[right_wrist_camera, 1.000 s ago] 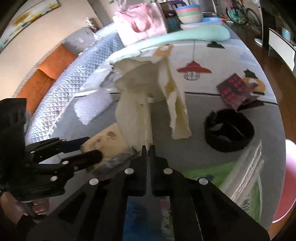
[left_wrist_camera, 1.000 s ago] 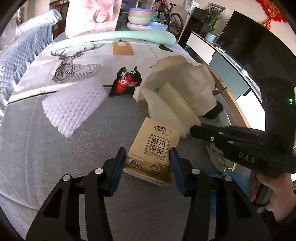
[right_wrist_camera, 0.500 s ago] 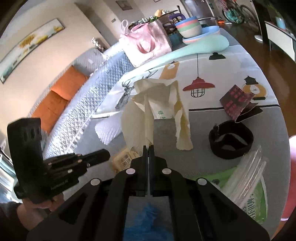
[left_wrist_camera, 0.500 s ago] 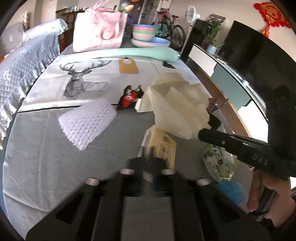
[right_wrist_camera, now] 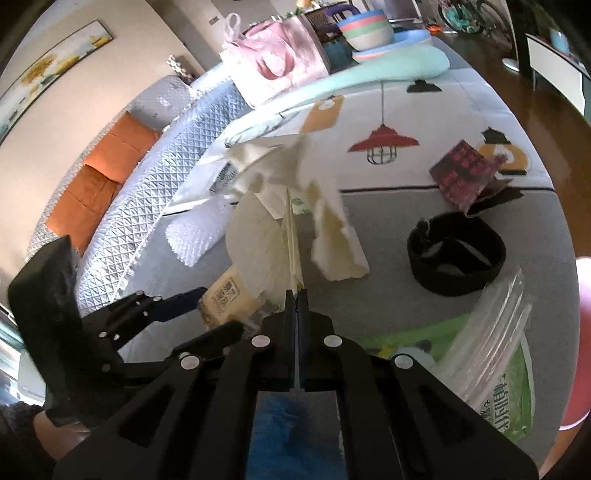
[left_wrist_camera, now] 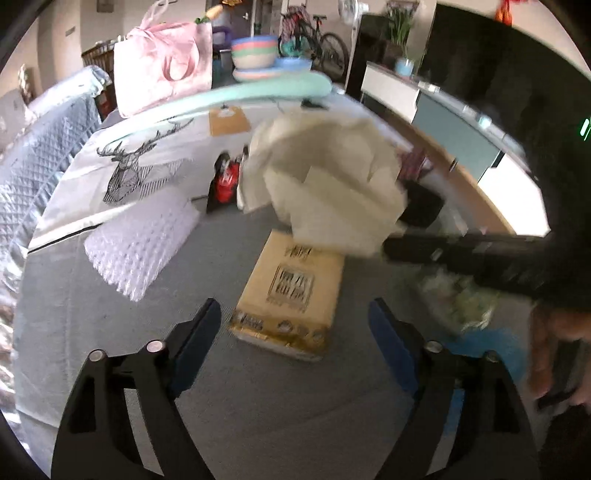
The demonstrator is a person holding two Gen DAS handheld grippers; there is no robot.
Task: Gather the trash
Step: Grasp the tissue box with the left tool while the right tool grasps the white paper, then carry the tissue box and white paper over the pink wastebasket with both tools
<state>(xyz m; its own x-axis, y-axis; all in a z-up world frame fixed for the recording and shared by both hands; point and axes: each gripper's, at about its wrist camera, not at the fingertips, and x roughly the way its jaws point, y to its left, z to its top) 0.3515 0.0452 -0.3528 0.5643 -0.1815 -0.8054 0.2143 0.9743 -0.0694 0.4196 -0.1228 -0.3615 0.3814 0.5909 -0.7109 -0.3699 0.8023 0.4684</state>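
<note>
My right gripper (right_wrist_camera: 295, 292) is shut on a crumpled cream paper (right_wrist_camera: 266, 236), which hangs above the grey mat. The left wrist view shows that paper (left_wrist_camera: 325, 184) held up by the right gripper (left_wrist_camera: 388, 247). A tan tissue pack (left_wrist_camera: 295, 288) lies flat on the mat just ahead of my left gripper (left_wrist_camera: 293, 321), whose jaws stand wide open and hold nothing. From the right wrist view, the left gripper (right_wrist_camera: 218, 310) sits beside the pack (right_wrist_camera: 225, 295).
Bubble wrap (left_wrist_camera: 140, 240) lies to the left and a red-black wrapper (left_wrist_camera: 227, 177) further back. A black band (right_wrist_camera: 456, 258), a dark red wrapper (right_wrist_camera: 465, 173) and a green bag under clear plastic (right_wrist_camera: 509, 387) sit on the right. A pink bag (right_wrist_camera: 280, 59) and bowls (right_wrist_camera: 365, 29) stand at the far end.
The left gripper closed half a second ago with the pack tipped up; now it is wide open and the pack lies flat. The right gripper still holds the paper aloft.
</note>
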